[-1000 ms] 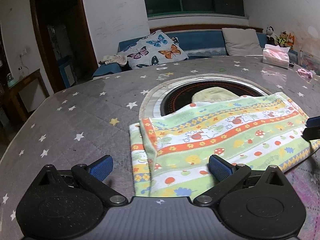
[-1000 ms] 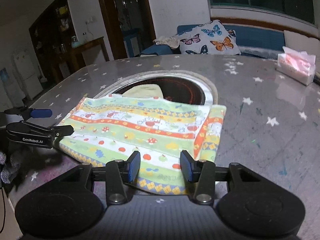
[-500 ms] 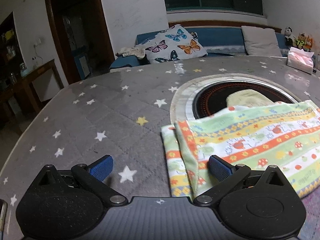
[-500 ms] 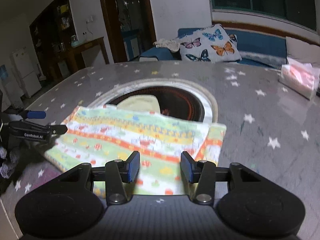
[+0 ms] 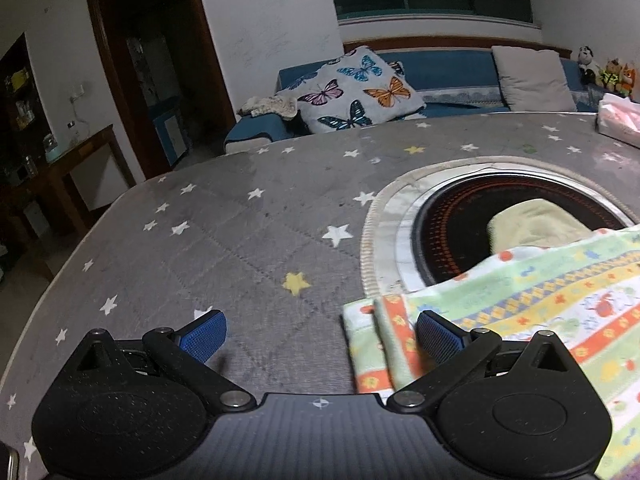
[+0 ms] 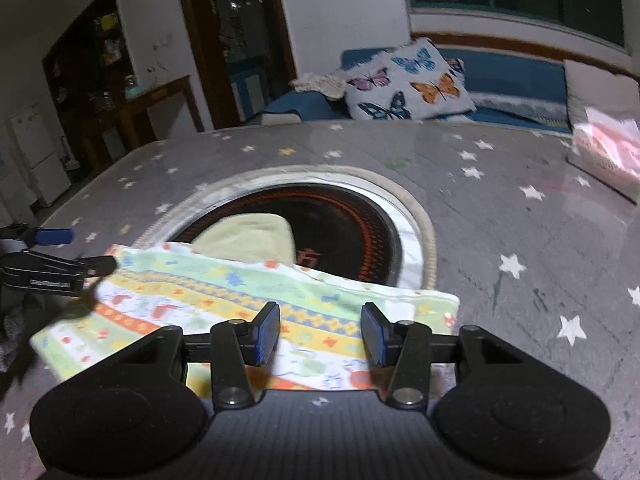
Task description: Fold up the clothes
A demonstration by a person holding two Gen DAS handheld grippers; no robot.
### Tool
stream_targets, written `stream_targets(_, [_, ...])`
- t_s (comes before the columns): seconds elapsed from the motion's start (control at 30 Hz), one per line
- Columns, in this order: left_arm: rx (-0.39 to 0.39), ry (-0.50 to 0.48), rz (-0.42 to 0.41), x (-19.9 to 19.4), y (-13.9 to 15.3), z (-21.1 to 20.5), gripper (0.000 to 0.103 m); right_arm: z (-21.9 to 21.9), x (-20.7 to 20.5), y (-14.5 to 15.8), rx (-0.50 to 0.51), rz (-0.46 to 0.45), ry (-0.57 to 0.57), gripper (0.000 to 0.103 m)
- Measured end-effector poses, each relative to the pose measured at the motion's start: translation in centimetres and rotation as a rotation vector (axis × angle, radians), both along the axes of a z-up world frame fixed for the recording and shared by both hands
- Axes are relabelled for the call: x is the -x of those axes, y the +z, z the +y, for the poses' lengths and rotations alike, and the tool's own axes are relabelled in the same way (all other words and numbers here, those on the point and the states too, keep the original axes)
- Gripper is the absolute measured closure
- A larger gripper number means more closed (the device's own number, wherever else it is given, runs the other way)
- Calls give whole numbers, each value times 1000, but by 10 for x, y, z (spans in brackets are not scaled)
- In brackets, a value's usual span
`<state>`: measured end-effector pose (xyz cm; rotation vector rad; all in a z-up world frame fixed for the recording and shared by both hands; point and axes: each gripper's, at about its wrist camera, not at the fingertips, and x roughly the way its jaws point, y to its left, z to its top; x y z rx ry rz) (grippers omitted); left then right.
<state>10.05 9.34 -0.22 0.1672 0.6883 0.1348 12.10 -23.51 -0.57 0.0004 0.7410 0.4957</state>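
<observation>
The starry grey bench (image 5: 224,240) fills both views. The folded striped cloth (image 6: 208,300) lies on its near side, partly over the round black burner (image 6: 360,240), hiding most of a yellow rag (image 6: 248,232). Right view is blurry. Left tongs (image 5: 320,332) are wide apart and have slid left off the cloth since before; right tongs (image 6: 320,332) sit apart over it, gripping nothing.

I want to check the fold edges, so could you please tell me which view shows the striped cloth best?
The right wrist view: the striped cloth spans it nearly whole. The left wrist view crops it, showing one end.
</observation>
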Motion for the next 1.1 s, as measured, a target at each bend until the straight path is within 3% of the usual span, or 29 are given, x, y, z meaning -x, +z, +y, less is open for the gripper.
stream_targets(0.27, [4,31,-3,-5,4,6,0,0,-3,1,8,4,-2,59])
stream_targets(0.53, [14,-113,-12,-24,17,-45,0,12,-8,6,-5,-10,21,58])
stream_targets(0.77, [-38,-83,64,-48,-2,-57,0,16,-15,1,0,1,7,58])
stream_targets(1.1, [-29,-88,61,-49,0,-53,0,37,-26,-1,20,-8,14,59])
